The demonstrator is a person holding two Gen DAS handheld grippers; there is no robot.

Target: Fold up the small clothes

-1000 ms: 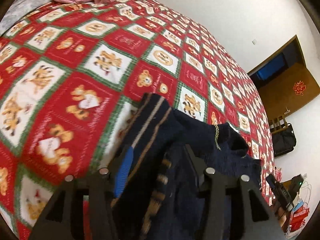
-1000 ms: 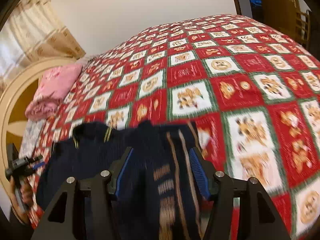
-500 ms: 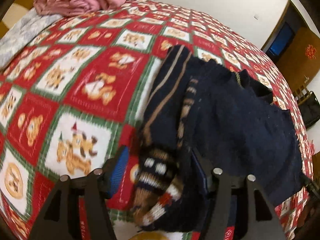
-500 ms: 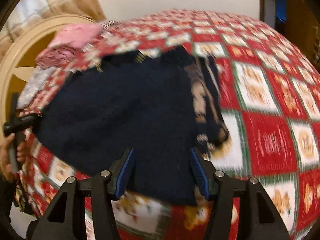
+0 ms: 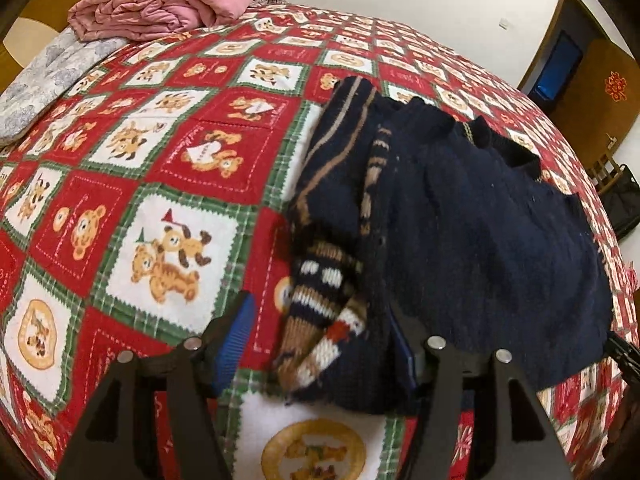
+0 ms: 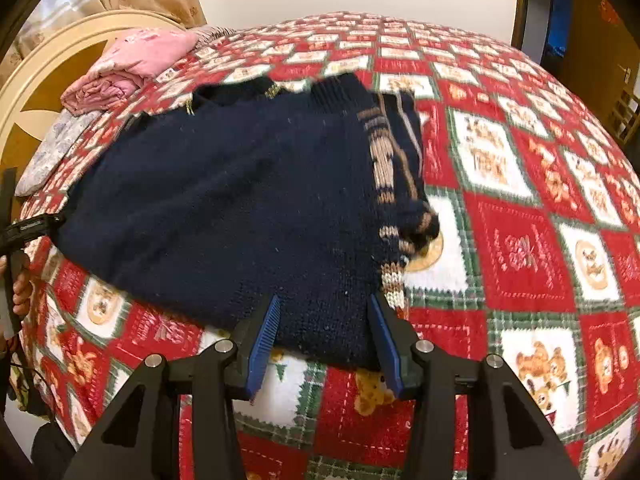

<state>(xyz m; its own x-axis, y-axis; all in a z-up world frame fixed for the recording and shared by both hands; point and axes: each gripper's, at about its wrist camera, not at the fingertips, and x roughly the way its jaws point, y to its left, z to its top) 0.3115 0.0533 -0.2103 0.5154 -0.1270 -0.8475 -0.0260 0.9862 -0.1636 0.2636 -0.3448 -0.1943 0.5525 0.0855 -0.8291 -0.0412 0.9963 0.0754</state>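
Observation:
A small navy knitted sweater (image 5: 480, 224) lies flat on the bed, back side up, with a brown and white patterned sleeve (image 5: 320, 304) folded along one side. It also shows in the right wrist view (image 6: 224, 208). My left gripper (image 5: 324, 332) is open, its jaws either side of the sleeve cuff at the sweater's near edge. My right gripper (image 6: 324, 328) is open, its jaws astride the near hem of the sweater, not closed on it.
The bed is covered by a red, green and white teddy-bear quilt (image 5: 168, 184). A folded pink blanket (image 5: 160, 0) and a grey pillow (image 5: 48, 76) lie at the headboard end. A wooden door (image 5: 592, 76) and a dark bag (image 5: 624, 204) stand beyond the bed.
Both grippers carried the sweater's fold over and laid it flat on the bed, then opened and let go. The sweater now rests still, and both cameras have pulled back slightly.

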